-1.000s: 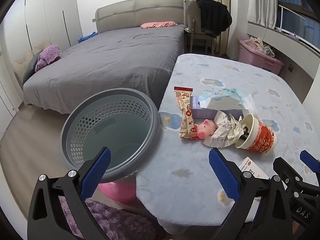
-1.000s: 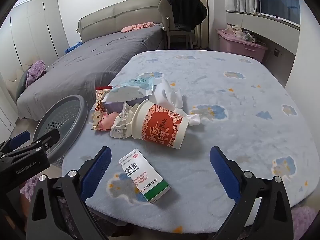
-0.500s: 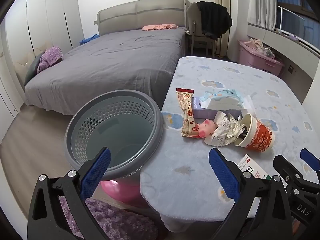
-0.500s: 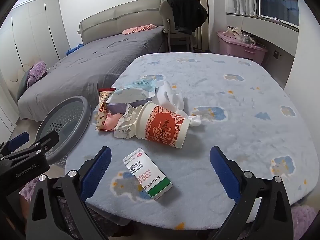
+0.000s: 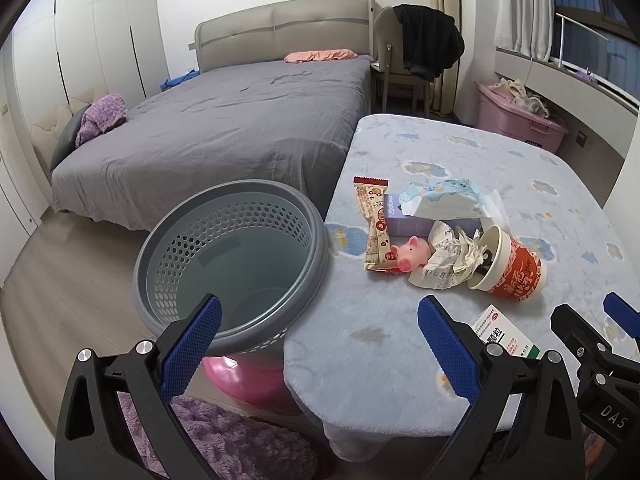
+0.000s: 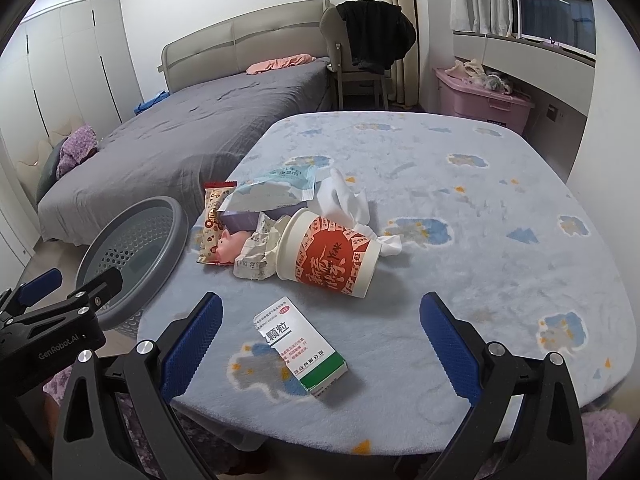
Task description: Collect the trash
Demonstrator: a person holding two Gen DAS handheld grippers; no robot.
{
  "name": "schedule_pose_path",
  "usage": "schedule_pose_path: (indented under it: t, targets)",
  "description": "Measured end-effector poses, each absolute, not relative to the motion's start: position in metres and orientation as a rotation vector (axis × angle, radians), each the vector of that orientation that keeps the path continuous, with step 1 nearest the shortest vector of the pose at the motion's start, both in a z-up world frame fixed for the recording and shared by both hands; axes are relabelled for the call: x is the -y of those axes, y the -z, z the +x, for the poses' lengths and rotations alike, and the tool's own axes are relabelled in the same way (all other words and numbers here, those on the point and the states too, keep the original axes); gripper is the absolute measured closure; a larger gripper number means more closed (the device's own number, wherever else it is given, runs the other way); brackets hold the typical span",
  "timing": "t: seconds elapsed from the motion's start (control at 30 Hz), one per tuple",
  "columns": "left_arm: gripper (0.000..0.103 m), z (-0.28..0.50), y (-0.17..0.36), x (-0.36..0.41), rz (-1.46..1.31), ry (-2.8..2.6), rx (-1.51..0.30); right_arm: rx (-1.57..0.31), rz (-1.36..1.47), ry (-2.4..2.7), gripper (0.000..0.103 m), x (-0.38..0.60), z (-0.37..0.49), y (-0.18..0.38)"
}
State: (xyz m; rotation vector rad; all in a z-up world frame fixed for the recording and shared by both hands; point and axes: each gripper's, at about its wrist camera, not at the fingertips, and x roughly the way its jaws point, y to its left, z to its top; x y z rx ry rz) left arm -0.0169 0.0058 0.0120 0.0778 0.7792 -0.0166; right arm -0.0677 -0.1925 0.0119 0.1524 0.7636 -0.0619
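On the blue cloud-patterned table (image 6: 480,208) lies a pile of trash: a red paper cup (image 6: 332,260) on its side, crumpled paper (image 6: 256,256), a snack wrapper (image 6: 210,220), white tissue (image 6: 344,200) and a white-green medicine box (image 6: 300,346) nearer the front edge. A pink toy pig (image 6: 228,246) and a purple tissue box (image 6: 244,216) sit among them. The empty grey perforated basket (image 5: 232,264) stands beside the table's left edge. My left gripper (image 5: 316,344) is open over the basket rim and table corner. My right gripper (image 6: 318,344) is open above the medicine box, holding nothing.
A grey bed (image 5: 224,128) fills the room behind the basket. A chair with a black jacket (image 5: 424,44) and a pink storage bin (image 5: 520,120) stand at the back. A pink ball (image 5: 252,376) and purple rug (image 5: 224,444) lie below the basket.
Both grippers have drawn back and risen a little, so the table, the basket and the trash look smaller and farther. Both stay open. Nothing on the table has moved.
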Motion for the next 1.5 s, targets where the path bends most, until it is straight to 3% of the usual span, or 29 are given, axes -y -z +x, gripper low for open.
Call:
schedule_pose_path:
  t: [1.5]
  targets:
    - [0.006,-0.032,-0.023,-0.006,0.089,0.015,-0.760,-0.730,0.157,0.060,0.009,0.196,-0.080,-0.021]
